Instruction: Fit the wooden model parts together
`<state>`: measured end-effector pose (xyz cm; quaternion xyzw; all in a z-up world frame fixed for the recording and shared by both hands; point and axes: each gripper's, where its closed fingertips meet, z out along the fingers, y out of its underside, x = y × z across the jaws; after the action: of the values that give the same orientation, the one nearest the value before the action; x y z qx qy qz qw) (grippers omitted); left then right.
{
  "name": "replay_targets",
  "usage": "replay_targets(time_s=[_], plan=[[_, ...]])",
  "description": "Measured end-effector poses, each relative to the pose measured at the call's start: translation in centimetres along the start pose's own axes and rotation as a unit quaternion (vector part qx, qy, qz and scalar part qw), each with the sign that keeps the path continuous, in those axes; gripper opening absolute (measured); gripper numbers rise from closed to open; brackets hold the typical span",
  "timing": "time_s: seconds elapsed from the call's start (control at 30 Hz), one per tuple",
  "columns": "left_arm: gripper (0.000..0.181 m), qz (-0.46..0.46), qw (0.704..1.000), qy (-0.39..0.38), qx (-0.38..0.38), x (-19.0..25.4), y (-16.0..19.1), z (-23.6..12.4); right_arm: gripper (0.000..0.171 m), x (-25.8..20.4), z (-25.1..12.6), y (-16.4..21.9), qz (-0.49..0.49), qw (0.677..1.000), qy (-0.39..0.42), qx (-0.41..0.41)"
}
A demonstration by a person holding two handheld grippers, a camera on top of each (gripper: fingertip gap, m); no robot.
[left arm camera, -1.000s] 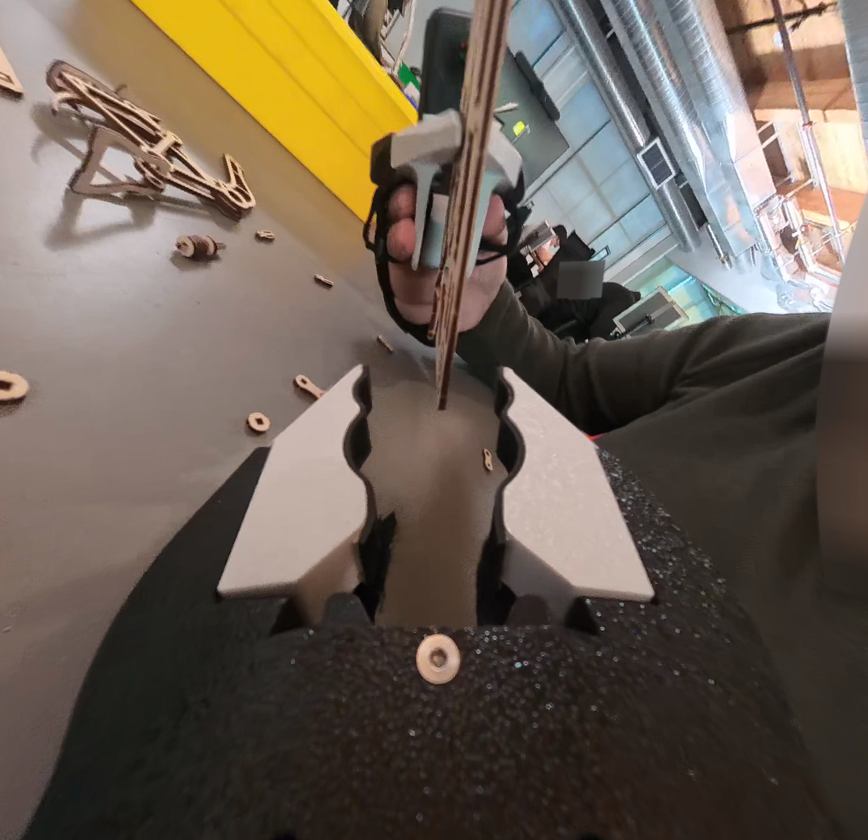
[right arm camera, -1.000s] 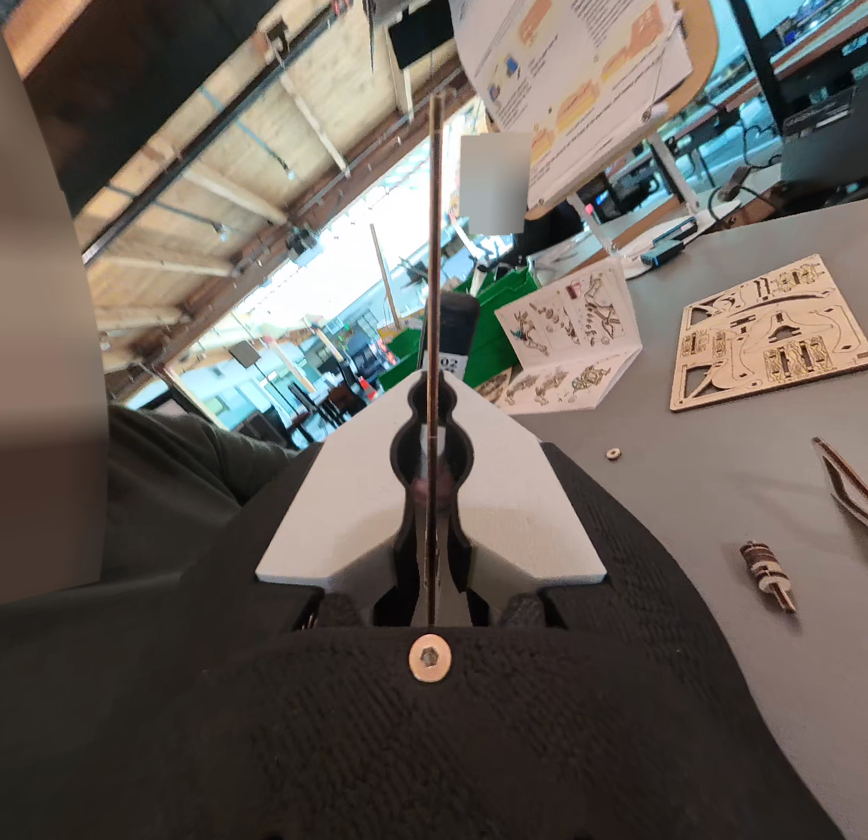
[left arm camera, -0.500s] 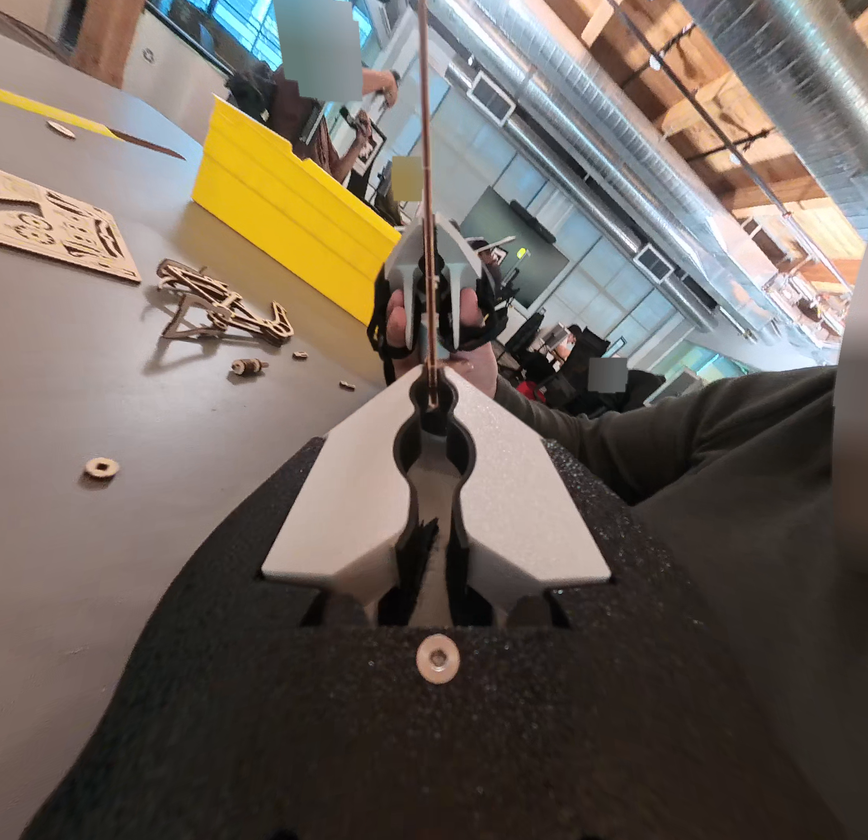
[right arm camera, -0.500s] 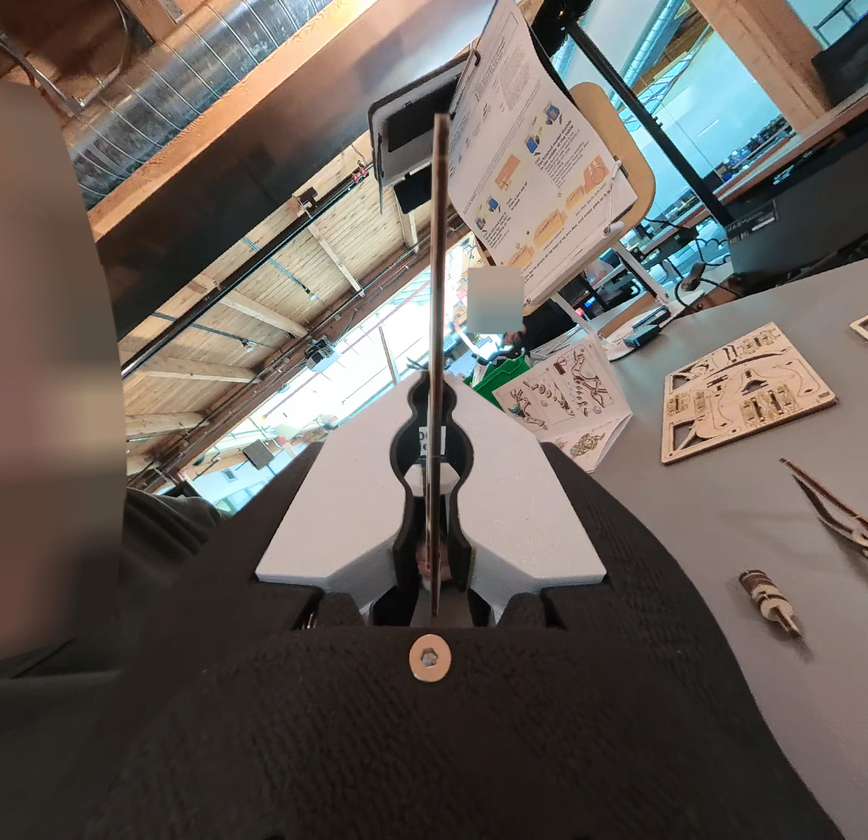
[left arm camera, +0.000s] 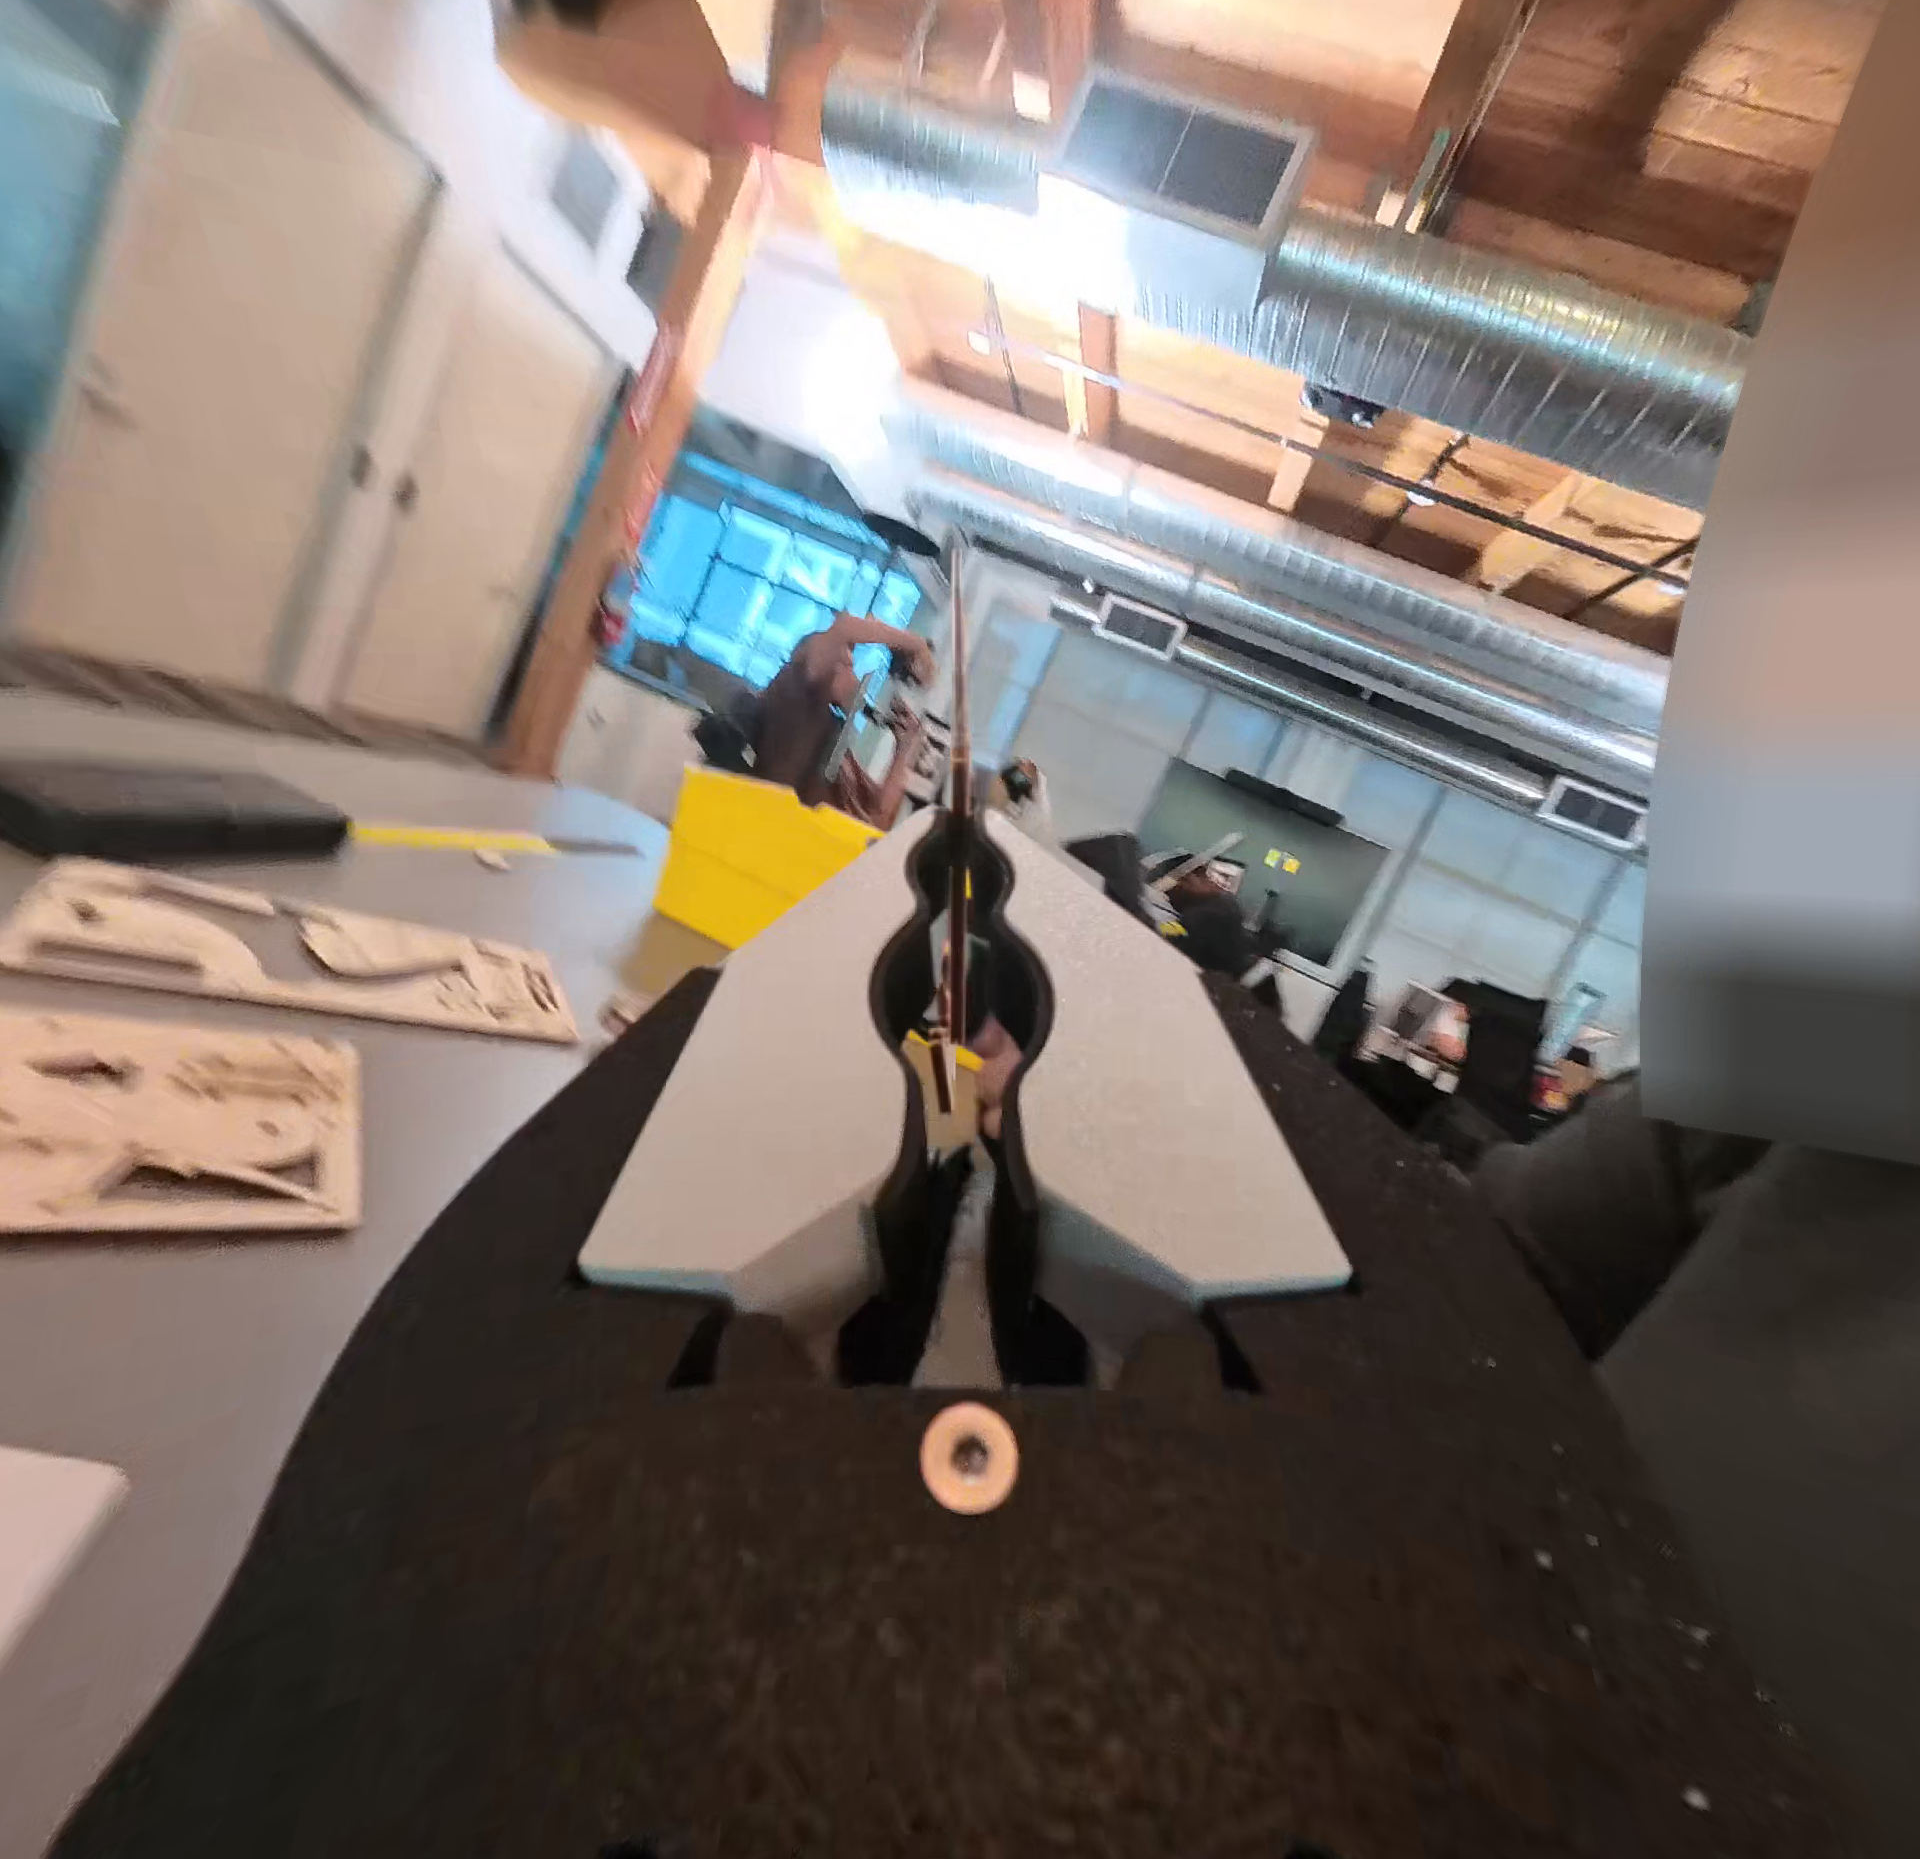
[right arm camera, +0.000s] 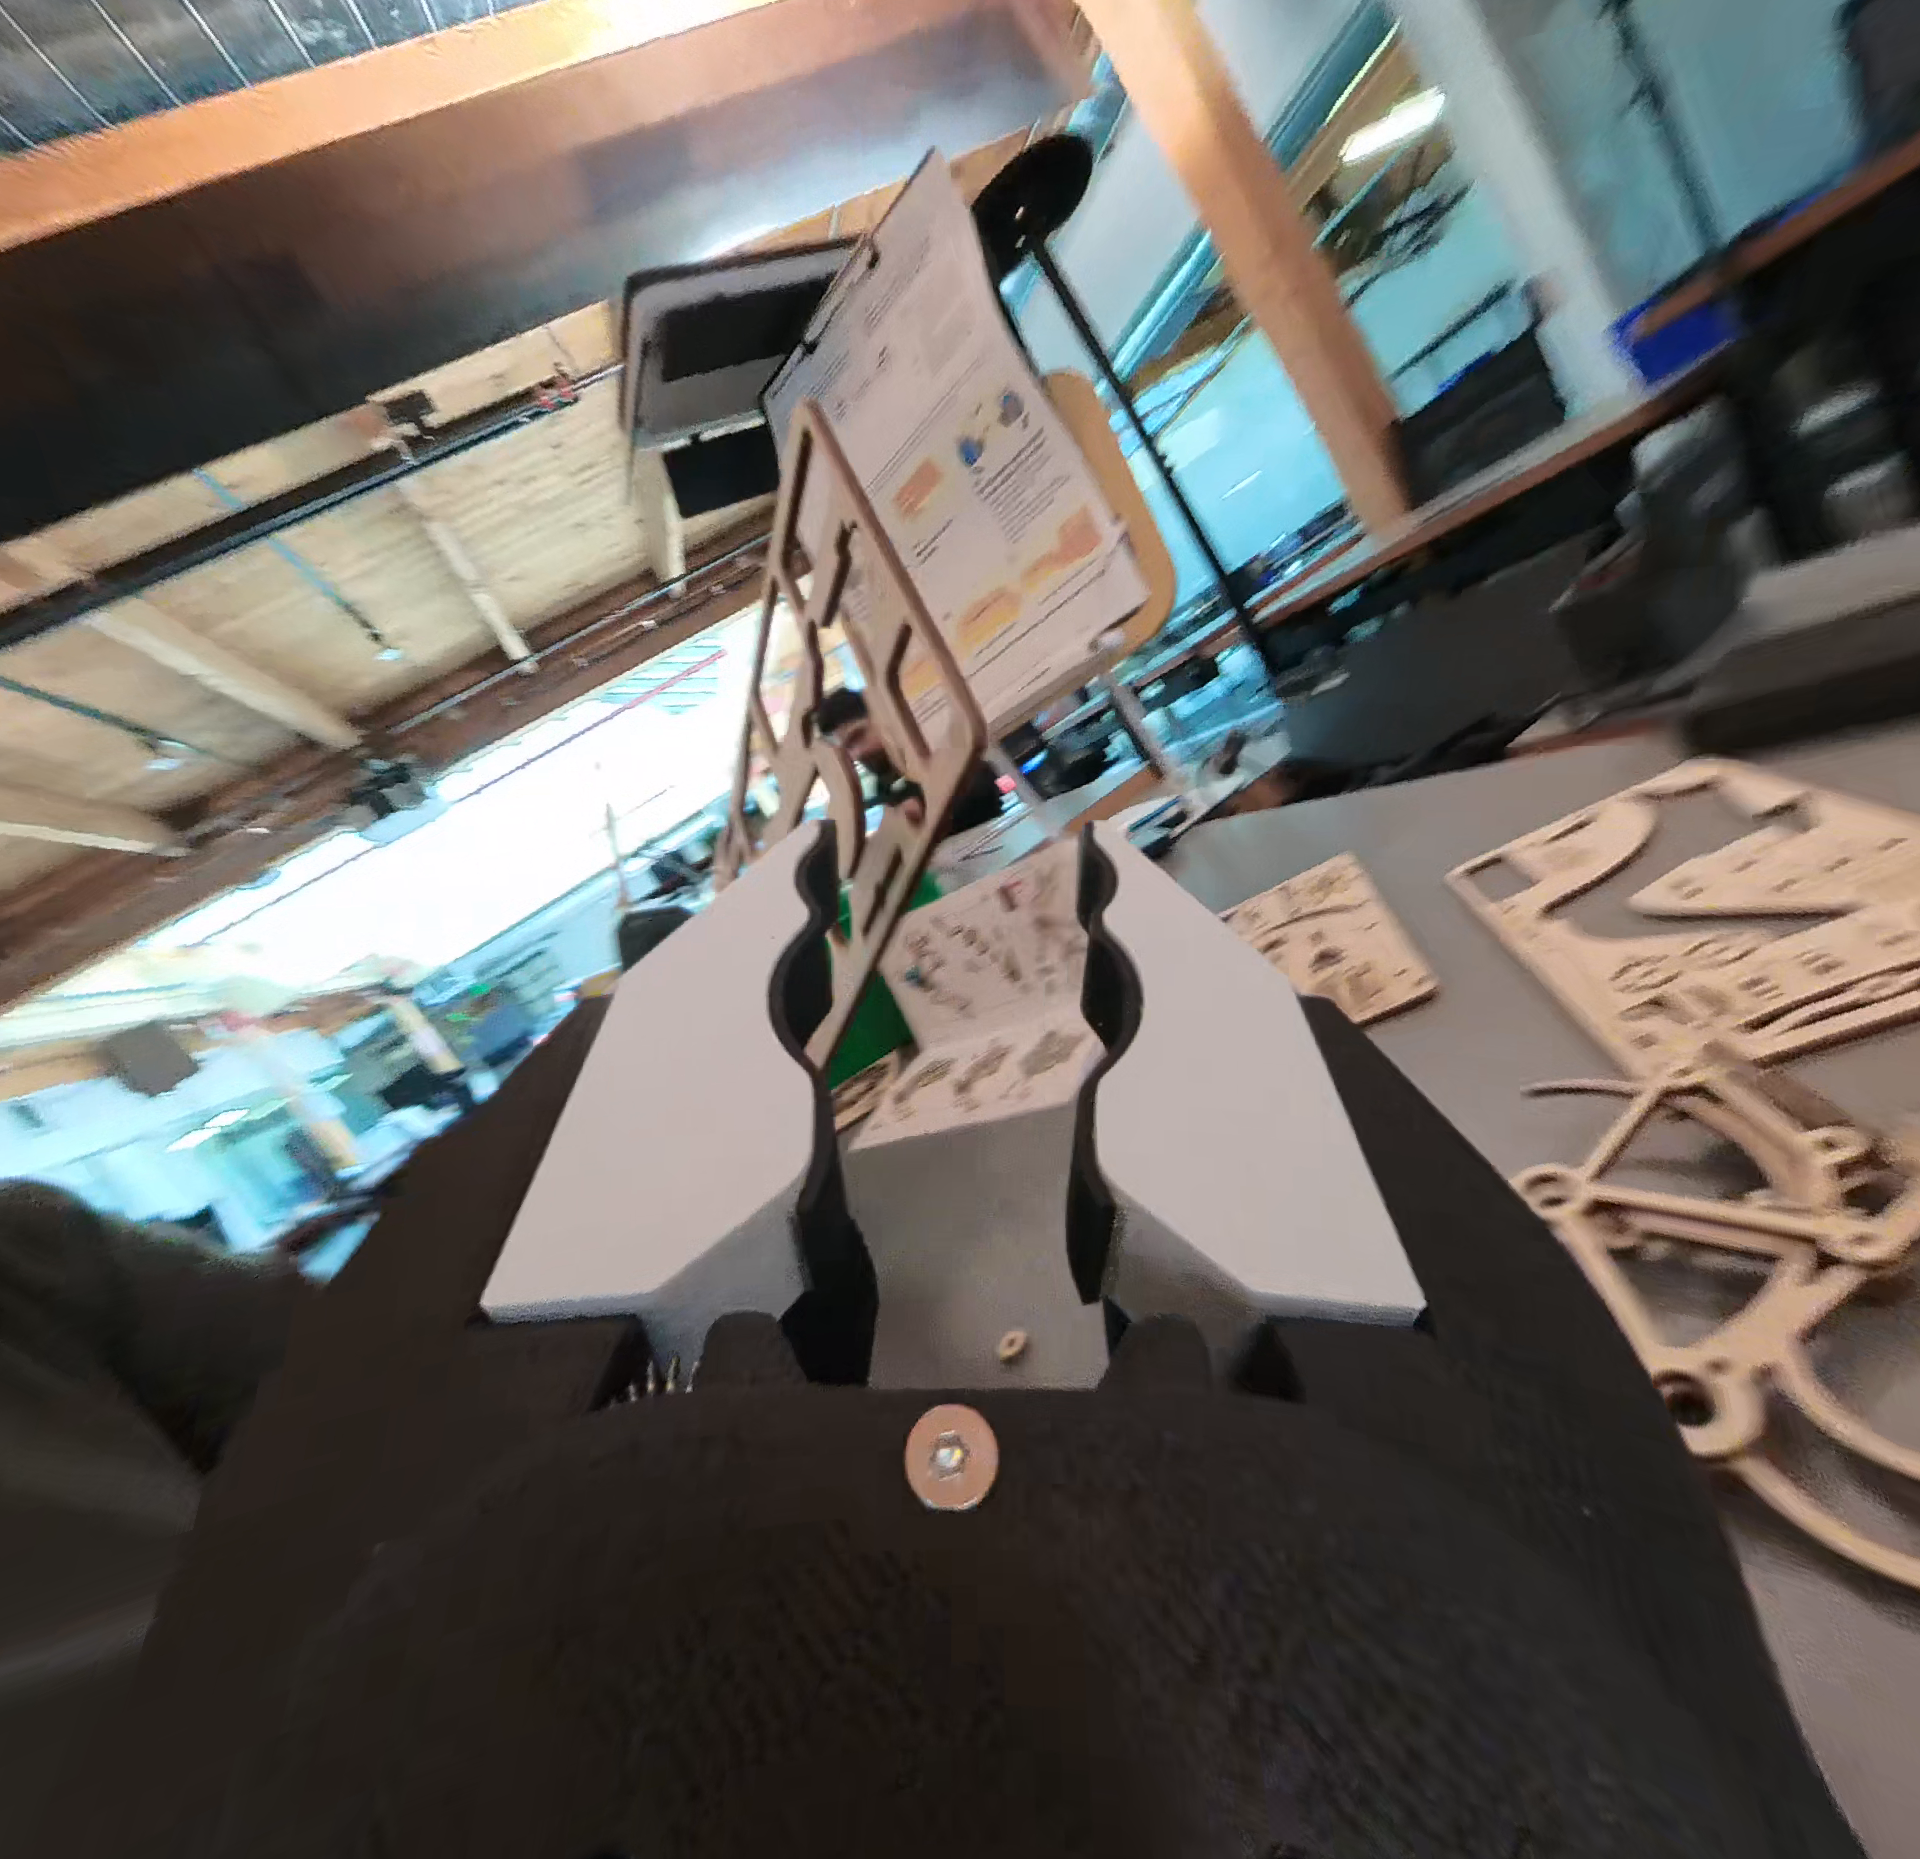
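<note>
A thin wooden part sheet [left arm camera: 958, 687] with cut-out holes stands edge-on between the fingers of my left gripper [left arm camera: 958, 822], which is shut on it and holds it above the grey table [left arm camera: 436, 1321]. In the right wrist view the same sheet [right arm camera: 862, 936] shows tilted, its lower end between the fingers of my right gripper [right arm camera: 956, 843]. That gripper is open, and the sheet leans close to its left finger [right arm camera: 665, 1082]. Both views are blurred.
Flat wooden part sheets [left arm camera: 291, 957] lie on the table at the left, with a yellow bin [left arm camera: 748, 853] and a black case [left arm camera: 156, 812] behind. At the right lie more sheets [right arm camera: 1683, 936], an assembled wooden frame [right arm camera: 1704, 1217], an open booklet [right arm camera: 987, 988] and a paper on a stand [right arm camera: 966, 500]. The gap from one gripper's tips to the other's is roughly 15 cm.
My left gripper closed on the sheet's end. My right gripper, shut on the sheet before, has opened and let it go. Both cameras have tipped upward.
</note>
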<state>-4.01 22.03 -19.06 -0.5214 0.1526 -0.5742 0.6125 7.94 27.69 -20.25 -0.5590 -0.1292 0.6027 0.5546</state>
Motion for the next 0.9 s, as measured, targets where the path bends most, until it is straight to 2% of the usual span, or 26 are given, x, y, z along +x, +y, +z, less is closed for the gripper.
replay_targets(time_s=[0.13,0.27,0.37,0.47,0.7,0.77,0.83,0.9], plan=[[0.001,0.062,0.997,-0.039,0.037,-0.5,-1.8,-0.9,0.047,0.6,-1.9,-4.0,-0.122,0.986,0.078,0.083],[0.0,0.088,0.994,-0.067,0.026,-1.2,-1.3,-1.1,0.046,1.6,-4.9,-8.5,-0.217,0.946,0.173,0.17],[0.0,0.09,0.993,-0.073,0.017,-1.4,-0.8,-1.0,0.042,2.1,-6.3,-10.1,-0.259,0.923,0.214,0.189],[0.001,0.086,0.993,-0.084,0.006,-1.9,-0.2,-1.1,0.04,2.6,-6.6,-10.4,-0.275,0.916,0.228,0.185],[0.0,0.072,0.994,-0.086,-0.013,-2.1,0.5,-0.9,0.036,4.7,-5.9,-8.8,-0.276,0.92,0.249,0.124],[0.0,0.084,0.993,-0.078,-0.013,-1.6,0.4,-0.8,0.037,6.0,-5.3,-7.8,-0.29,0.918,0.263,0.064],[0.0,0.113,0.991,-0.072,-0.018,-1.1,0.5,-0.6,0.033,8.4,-4.5,-7.2,-0.315,0.901,0.297,-0.013],[0.0,0.134,0.988,-0.067,-0.023,-0.7,0.8,-0.5,0.027,10.6,-2.3,-7.1,-0.332,0.887,0.299,-0.118]])
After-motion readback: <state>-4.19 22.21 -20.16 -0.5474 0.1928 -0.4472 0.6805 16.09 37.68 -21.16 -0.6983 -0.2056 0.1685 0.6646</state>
